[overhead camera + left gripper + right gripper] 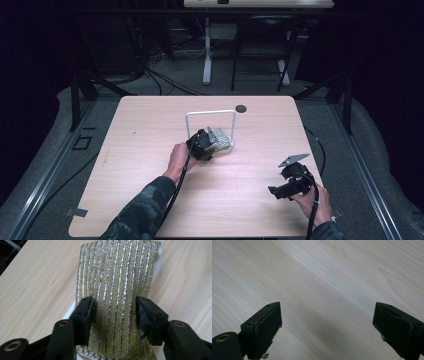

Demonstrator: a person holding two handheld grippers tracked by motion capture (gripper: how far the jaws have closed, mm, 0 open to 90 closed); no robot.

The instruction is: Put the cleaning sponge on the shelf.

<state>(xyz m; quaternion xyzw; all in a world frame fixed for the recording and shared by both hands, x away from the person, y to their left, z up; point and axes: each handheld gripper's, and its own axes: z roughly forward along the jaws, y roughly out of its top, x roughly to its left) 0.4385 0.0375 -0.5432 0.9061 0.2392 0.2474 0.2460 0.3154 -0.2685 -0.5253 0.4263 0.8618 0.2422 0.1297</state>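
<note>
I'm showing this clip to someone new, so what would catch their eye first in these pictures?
First, the glittery yellow-and-silver striped cloth, draped at the white wire rack in the middle of the wooden table. The left tongs straddle it, their pads at its two edges; whether they press on it is unclear. The right tongs stand wide open over bare wood near the table's right front corner.
</note>
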